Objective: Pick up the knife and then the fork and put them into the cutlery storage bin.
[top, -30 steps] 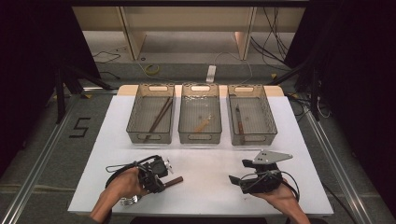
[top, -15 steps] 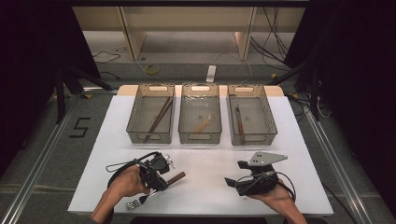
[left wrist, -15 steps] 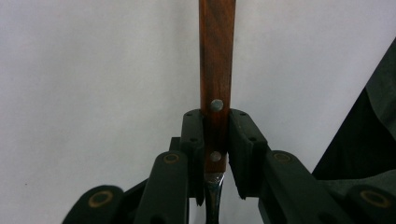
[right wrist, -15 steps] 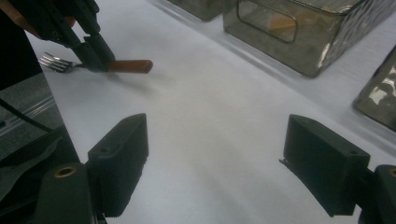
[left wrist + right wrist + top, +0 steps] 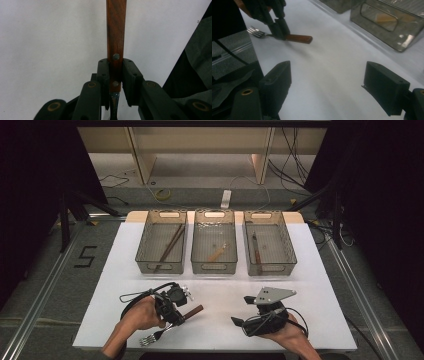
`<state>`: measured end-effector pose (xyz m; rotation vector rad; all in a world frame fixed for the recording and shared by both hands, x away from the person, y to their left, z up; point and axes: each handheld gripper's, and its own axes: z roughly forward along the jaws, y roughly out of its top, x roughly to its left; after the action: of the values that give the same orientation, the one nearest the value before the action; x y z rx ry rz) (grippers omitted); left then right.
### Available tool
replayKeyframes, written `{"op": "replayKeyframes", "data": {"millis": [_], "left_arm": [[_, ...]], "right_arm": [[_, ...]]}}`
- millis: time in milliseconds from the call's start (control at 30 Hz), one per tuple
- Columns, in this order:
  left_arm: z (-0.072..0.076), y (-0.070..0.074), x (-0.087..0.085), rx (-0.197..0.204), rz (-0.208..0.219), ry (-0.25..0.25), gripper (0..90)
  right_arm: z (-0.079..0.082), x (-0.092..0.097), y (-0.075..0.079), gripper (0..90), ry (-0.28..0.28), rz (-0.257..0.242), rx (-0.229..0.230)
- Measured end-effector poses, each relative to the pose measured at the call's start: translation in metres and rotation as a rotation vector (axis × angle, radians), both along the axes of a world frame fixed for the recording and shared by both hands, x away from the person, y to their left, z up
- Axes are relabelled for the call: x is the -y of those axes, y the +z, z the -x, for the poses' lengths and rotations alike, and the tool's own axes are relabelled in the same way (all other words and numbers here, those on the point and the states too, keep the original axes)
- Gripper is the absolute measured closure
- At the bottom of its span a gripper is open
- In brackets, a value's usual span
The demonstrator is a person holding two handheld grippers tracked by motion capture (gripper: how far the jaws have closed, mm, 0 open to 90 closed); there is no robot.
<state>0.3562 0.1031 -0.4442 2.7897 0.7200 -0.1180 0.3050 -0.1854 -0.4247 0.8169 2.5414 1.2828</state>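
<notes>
Nearest, left tongs (image 5: pixel 176 312) clamped on the brown wooden handle of a silver metal fork (image 5: pixel 170 326), tines toward the near edge of the white surface (image 5: pixel 220 292). Beside, well apart, right tongs (image 5: pixel 327 87) gaping wide, nothing between. Farther back, three clear plastic bins (image 5: pixel 214 269) in a row, each holding wooden-handled utensils.

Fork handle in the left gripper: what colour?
Reddish-brown wood with metal rivets; the fork handle shows best in the left gripper view.
</notes>
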Motion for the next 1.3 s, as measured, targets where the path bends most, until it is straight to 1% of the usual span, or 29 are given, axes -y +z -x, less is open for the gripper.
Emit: {"op": "replayKeyframes", "data": {"millis": [67,200,233,267,300,333,367,467,600,633,667,700,733,833,900,1000,1033,1100,1167,1200,1267,1300], "left_arm": [[0.0,0.001,0.002,-0.006,0.006,0.003,76.6],[0.0,0.002,0.009,-0.017,0.002,-0.013,76.6],[0.0,0.002,0.011,-0.016,0.007,-0.019,76.7],[0.0,0.002,0.013,-0.023,0.011,-0.019,76.7],[0.0,0.002,0.015,-0.019,0.004,-0.033,76.7],[0.0,0.002,0.018,-0.027,0.007,-0.033,76.7],[0.0,0.002,0.02,-0.029,-0.003,-0.052,76.7],[0.001,0.002,0.026,-0.035,-0.004,-0.063,76.7],[0.0,0.005,0.032,-0.048,-0.009,-0.089,76.7],[0.001,0.006,0.034,-0.053,-0.01,-0.091,76.7],[0.001,0.007,0.035,-0.053,-0.011,-0.102,76.7],[0.001,0.007,0.037,-0.059,-0.001,-0.102,76.7],[0.001,0.007,0.038,-0.062,0.0,-0.103,76.7],[0.001,0.008,0.041,-0.062,-0.015,-0.115,76.7],[0.002,0.009,0.043,-0.065,-0.008,-0.12,76.7],[0.002,0.011,0.047,-0.071,-0.012,-0.137,76.6],[0.003,0.011,0.049,-0.068,-0.013,-0.138,76.7],[0.003,0.012,0.052,-0.069,-0.015,-0.146,76.6],[0.004,0.013,0.055,-0.062,-0.01,-0.152,76.6],[0.005,0.013,0.056,-0.068,-0.012,-0.16,76.6],[0.005,0.013,0.058,-0.067,-0.012,-0.161,76.6],[0.005,0.013,0.059,-0.067,-0.015,-0.163,76.6]], "right_arm": [[0.003,-0.006,0.0,23.0,0.022,0.009,0.01],[0.009,-0.02,-0.001,22.9,0.079,0.033,0.037],[0.01,-0.023,-0.001,23.0,0.09,0.04,0.046],[0.012,-0.026,-0.001,22.9,0.1,0.047,0.054],[0.013,-0.03,-0.001,23.0,0.114,0.056,0.069],[0.015,-0.033,-0.001,22.9,0.124,0.068,0.086],[0.016,-0.037,-0.001,23.0,0.136,0.081,0.098],[0.021,-0.049,-0.004,22.9,0.179,0.139,0.156],[0.026,-0.062,-0.008,22.9,0.232,0.2,0.206],[0.026,-0.064,-0.009,23.0,0.236,0.207,0.217],[0.027,-0.066,-0.009,23.2,0.239,0.215,0.231],[0.027,-0.068,-0.01,23.2,0.243,0.224,0.236],[0.027,-0.07,-0.01,23.3,0.252,0.233,0.245],[0.029,-0.075,-0.013,23.8,0.268,0.287,0.295],[0.029,-0.079,-0.017,24.1,0.279,0.331,0.331],[0.029,-0.082,-0.022,25.1,0.298,0.38,0.361],[0.028,-0.083,-0.022,25.8,0.314,0.409,0.382],[0.03,-0.086,-0.026,27.7,0.312,0.434,0.407],[0.031,-0.088,-0.028,30.4,0.32,0.46,0.438],[0.031,-0.089,-0.028,31.8,0.324,0.471,0.441],[0.031,-0.089,-0.03,33.8,0.345,0.506,0.48],[0.031,-0.089,-0.031,35.1,0.358,0.523,0.489]]}}
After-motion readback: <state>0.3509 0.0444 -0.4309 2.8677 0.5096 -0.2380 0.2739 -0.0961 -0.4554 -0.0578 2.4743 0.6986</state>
